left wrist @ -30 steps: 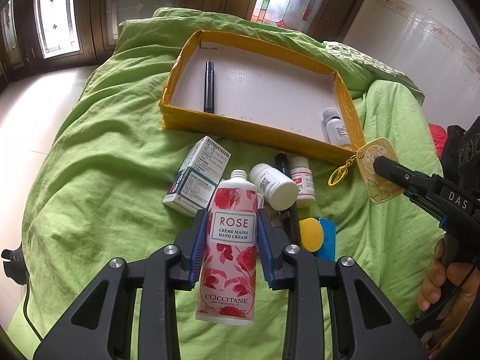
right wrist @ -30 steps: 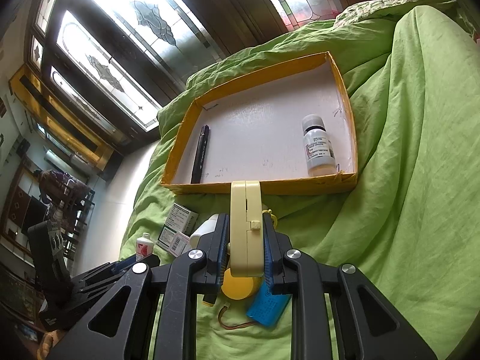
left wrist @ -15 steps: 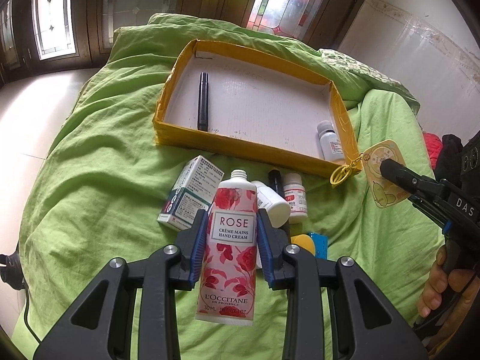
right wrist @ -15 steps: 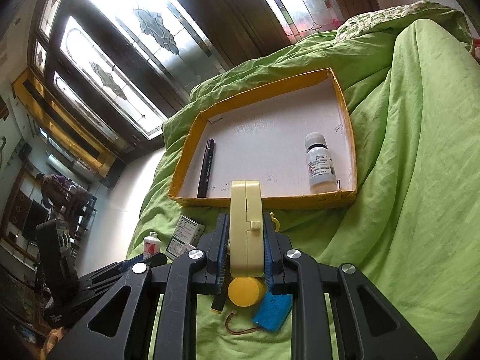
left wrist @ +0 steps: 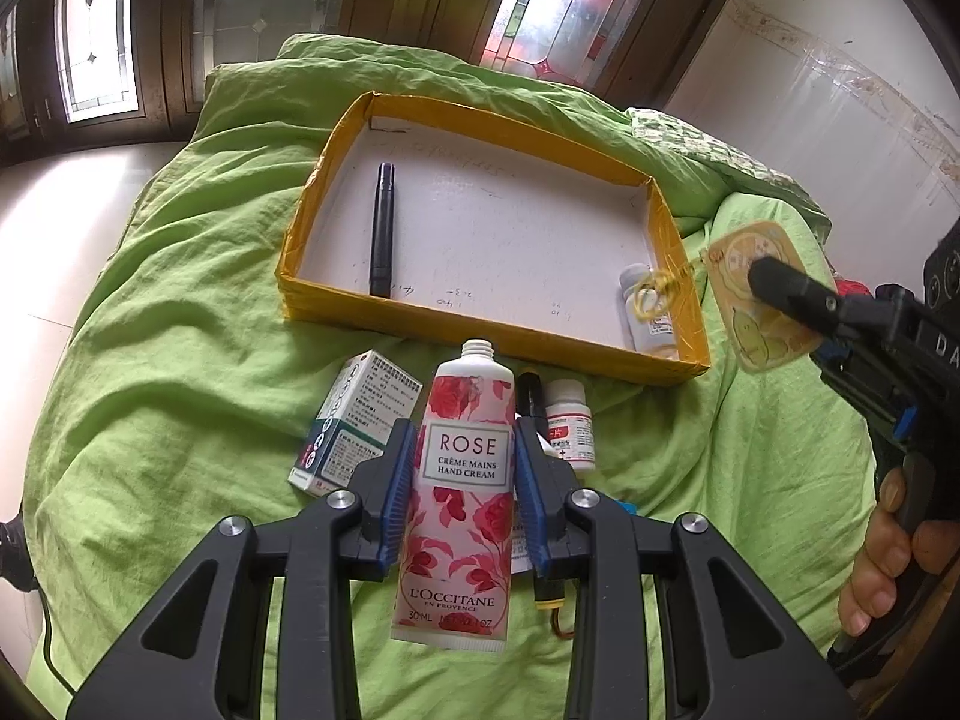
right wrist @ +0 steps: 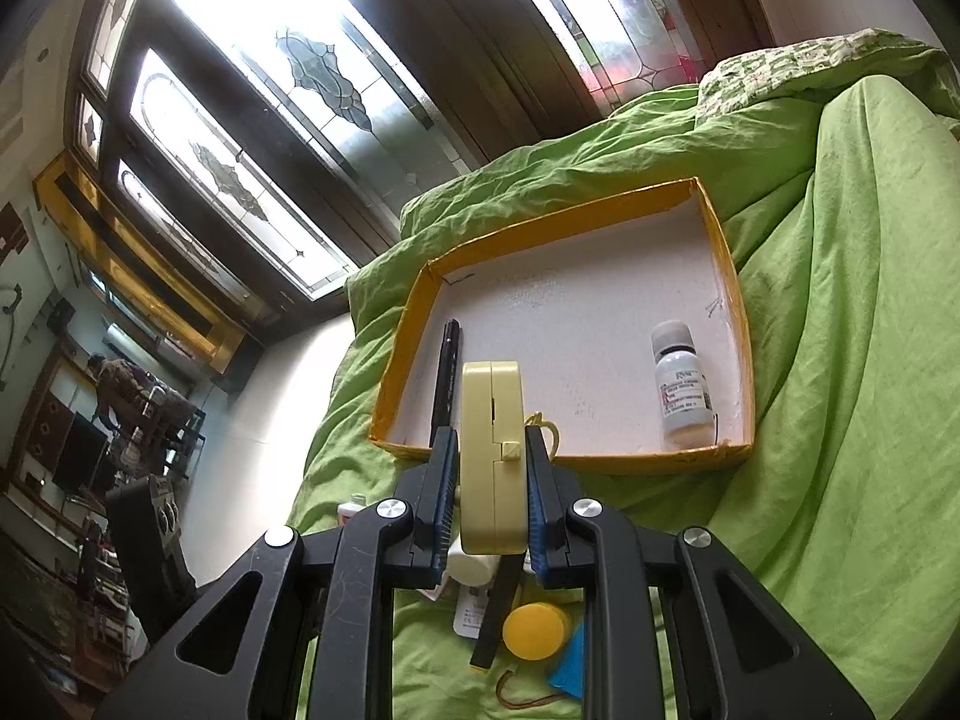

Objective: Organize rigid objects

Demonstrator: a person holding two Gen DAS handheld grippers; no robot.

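Left gripper point(left wrist: 465, 480) clamped on soft, squashable hand cream tube point(left wrist: 459, 516), mid-body; right gripper point(right wrist: 489, 495) clamped on stiff yellow case point(right wrist: 489, 456); tray point(left wrist: 480, 330) ahead.

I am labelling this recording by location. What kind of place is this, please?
Most likely a bedroom in a home. The work surface is a bed covered by a rumpled green quilt, a patterned pillow lies at its far end, and stained-glass windows in dark wooden frames stand behind it.

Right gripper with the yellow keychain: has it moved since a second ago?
Yes. In the left wrist view, the right gripper has carried the keychain up past the yellow tray corner.
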